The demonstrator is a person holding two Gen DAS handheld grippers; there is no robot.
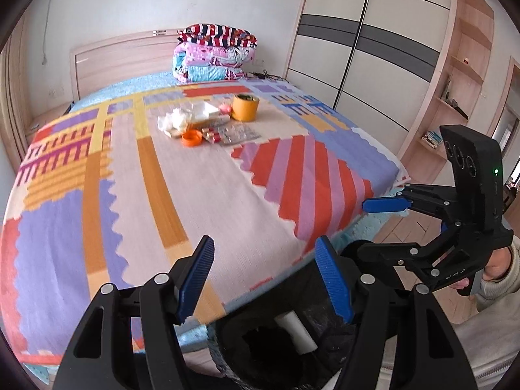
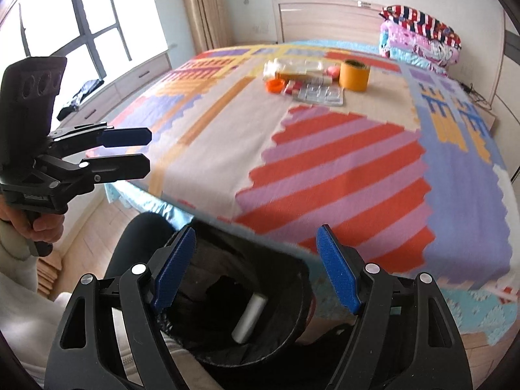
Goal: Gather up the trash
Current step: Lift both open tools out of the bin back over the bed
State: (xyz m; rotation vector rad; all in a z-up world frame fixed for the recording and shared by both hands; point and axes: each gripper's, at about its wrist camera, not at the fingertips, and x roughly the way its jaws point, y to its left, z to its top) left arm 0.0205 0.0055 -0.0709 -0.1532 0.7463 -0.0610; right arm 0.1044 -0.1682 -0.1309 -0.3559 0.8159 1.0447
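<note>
Bedroom, daylight from window; bed (image 1: pixel 136 175) under a bright patchwork cover, folded quilts (image 1: pixel 214 53) stacked at the headboard, wardrobe (image 1: pixel 367 52) on one side. Trash clustered mid-bed, well apart from both tongs: crumpled tissue (image 1: pixel 174 120), clear plastic wrap (image 1: pixel 203 110), orange cap (image 1: pixel 191 137), small red-and-white packet (image 1: pixel 211 135), blister packs (image 1: pixel 239 134), yellow tape roll (image 1: pixel 245 106), something small and pink (image 1: pixel 225 108) beside it. Bin (image 2: pixel 292 279) with black liner at the bed's near edge, directly below both cameras; white roll (image 2: pixel 250 315) already lying inside. Left tongs (image 1: pixel 265 279) spread, nothing between the pads. Right tongs (image 2: pixel 256 269) spread too, empty. Both pointed down-forward over the bin toward the bed. Handling, judged: tissue and wrap light and soft, crushable, pinch anywhere through the bulk. Blister packs thin, flat, likely slippery against fabric; better taken by an edge, with the cover giving underneath. Cap and packet small, rigid; grip across the width. Tape roll stiff, wider; take across the wall through the core rather than around the outside. Nothing fragile spotted. Pink item too small to identify.
</note>
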